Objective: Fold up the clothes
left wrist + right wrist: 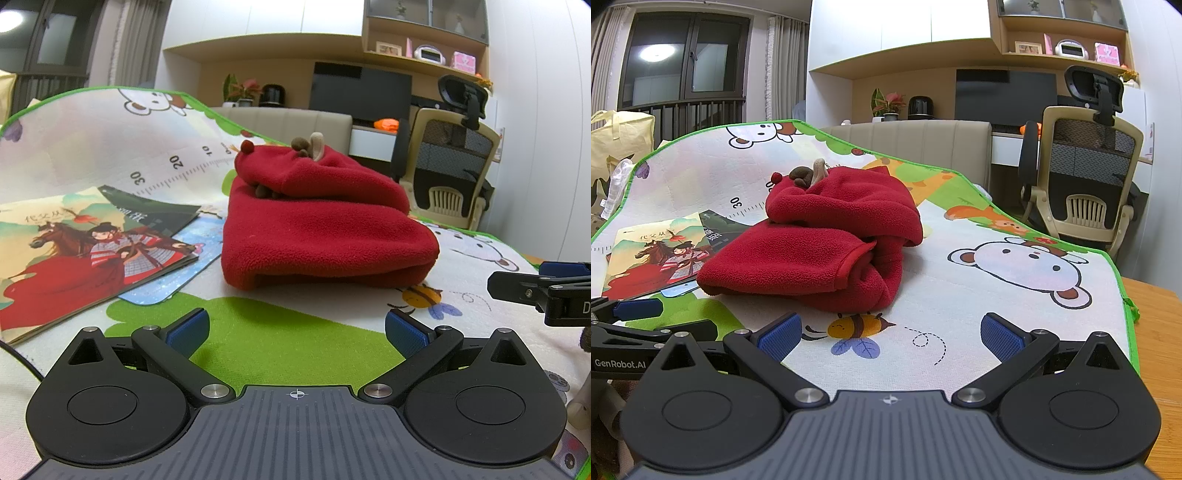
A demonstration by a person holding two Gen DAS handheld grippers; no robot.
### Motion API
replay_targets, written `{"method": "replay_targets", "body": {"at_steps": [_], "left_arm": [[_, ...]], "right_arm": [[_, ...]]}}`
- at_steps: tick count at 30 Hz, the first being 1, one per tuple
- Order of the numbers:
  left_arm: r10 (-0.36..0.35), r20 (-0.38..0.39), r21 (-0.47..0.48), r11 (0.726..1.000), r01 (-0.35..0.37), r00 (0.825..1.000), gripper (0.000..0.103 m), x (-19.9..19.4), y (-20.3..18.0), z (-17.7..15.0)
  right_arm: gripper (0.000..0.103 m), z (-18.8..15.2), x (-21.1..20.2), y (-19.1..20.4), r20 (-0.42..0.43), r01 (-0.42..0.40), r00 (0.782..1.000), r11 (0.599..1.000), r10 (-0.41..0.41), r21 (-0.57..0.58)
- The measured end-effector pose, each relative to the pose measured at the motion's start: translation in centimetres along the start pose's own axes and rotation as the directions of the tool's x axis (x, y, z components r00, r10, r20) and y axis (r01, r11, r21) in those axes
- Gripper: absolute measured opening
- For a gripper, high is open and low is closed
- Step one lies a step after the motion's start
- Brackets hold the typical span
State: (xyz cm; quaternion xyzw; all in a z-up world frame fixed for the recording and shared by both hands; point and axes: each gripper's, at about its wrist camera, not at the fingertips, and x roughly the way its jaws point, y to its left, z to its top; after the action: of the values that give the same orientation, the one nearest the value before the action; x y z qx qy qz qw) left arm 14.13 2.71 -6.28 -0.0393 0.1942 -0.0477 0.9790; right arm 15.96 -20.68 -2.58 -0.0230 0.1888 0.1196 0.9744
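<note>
Nearest, the left gripper [297, 328] and right gripper [891, 334] are held spread wide with nothing gripped; beyond them a folded red fleece garment [325, 229] is laid on the cartoon mat [1015, 317], picture books [85, 251] beside it

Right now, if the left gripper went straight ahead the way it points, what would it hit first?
Most likely the folded red fleece garment, which lies dead ahead of the open left gripper; only bare play mat lies between.

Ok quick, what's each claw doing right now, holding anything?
Left claw: open, holding nothing, short of the red fleece garment.
Right claw: open, holding nothing.
</note>
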Motion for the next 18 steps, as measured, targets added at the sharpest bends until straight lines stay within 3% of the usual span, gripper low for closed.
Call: {"method": "replay_targets", "body": {"at_steps": [18], "left_arm": [[0.029, -0.026, -0.013, 0.999, -0.03, 0.999, 0.103, 0.27, 0.22, 0.05]], "right_arm": [[0.103, 0.04, 0.09, -0.21, -0.005, -0.002, 1.0, 1.0, 0.002, 0.007]]}}
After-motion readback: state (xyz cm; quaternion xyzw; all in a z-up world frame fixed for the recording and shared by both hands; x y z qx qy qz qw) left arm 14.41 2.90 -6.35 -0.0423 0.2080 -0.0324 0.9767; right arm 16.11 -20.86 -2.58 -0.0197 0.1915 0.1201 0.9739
